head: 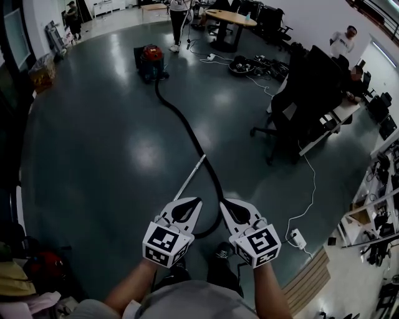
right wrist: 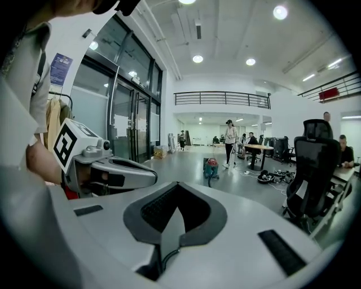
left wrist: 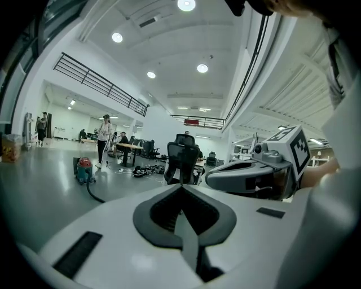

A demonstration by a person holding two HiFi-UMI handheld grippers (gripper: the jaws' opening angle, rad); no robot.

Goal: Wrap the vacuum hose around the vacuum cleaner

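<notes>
A red and teal vacuum cleaner (head: 151, 61) stands far off on the glossy grey floor. It also shows small in the left gripper view as the vacuum cleaner (left wrist: 84, 169) and in the right gripper view as the vacuum cleaner (right wrist: 211, 167). Its black hose (head: 187, 128) snakes toward me and curls under my hands. A metal wand (head: 190, 180) lies beside it. My left gripper (head: 198, 200) and right gripper (head: 223, 202) hover side by side above the hose end, both shut with nothing between the jaws.
A black office chair (head: 293, 106) and a desk (head: 333, 121) stand to the right. A white cable and a power strip (head: 297, 238) lie at lower right. A round table (head: 230, 19), floor cables and several people are at the far end.
</notes>
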